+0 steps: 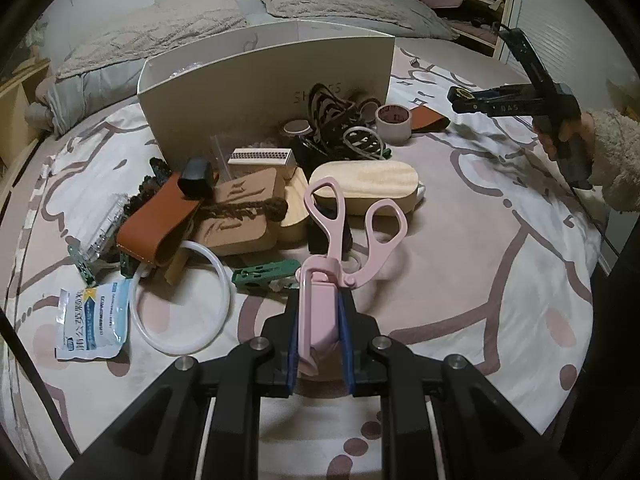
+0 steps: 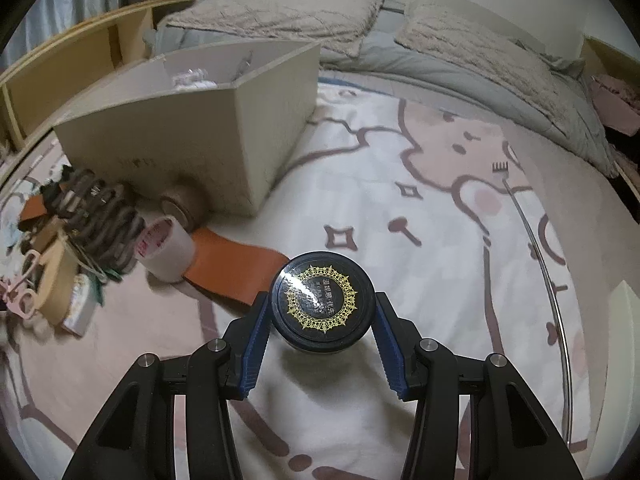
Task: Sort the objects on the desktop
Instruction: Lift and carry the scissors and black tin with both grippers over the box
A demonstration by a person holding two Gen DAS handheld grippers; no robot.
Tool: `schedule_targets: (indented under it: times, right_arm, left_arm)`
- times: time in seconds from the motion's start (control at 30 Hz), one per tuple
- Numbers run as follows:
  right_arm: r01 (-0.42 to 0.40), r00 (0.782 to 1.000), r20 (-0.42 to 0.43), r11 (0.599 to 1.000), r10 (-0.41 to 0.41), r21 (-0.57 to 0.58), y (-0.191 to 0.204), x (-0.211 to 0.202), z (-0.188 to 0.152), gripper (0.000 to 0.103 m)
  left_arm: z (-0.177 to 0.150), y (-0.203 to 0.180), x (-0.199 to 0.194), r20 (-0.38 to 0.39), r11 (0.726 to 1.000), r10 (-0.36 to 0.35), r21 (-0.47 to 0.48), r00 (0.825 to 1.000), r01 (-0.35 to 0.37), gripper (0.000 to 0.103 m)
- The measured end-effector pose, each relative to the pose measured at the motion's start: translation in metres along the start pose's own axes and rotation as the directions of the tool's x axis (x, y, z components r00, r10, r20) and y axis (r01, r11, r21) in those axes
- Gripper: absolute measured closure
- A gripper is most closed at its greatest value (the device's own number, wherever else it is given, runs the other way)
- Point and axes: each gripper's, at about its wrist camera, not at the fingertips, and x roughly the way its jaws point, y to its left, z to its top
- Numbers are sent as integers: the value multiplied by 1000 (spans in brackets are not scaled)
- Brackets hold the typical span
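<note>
Open bedsheet (image 2: 400, 208) lies right of the cream box (image 2: 168, 140), bare up to the bedding at the far edge; clutter crowds the box's near face. Left gripper (image 1: 318, 320): pads pinch the sheathed blade end of one pair of pink scissors (image 1: 340, 240), handles pointing away toward the pile. Right gripper (image 2: 322, 312): jaws clamp one black round jar (image 2: 322, 300), gold-ornamented lid facing the camera, held above the sheet. Two tape rolls (image 1: 394, 120) and two brown leather straps (image 1: 160, 216) counted.
</note>
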Motion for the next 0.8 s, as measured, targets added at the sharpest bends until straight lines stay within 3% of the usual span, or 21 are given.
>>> schedule_targets:
  times: [0.23, 0.8]
  right_arm:
    - [-3, 1000, 15, 999, 4, -37, 15, -15, 7, 52]
    - [-100, 993, 53, 986, 108, -135, 71, -51, 28, 52]
  left_arm:
    - [8, -4, -15, 47, 1000, 6, 15, 999, -7, 86]
    - [37, -10, -41, 149, 997, 74, 9, 986, -76, 86]
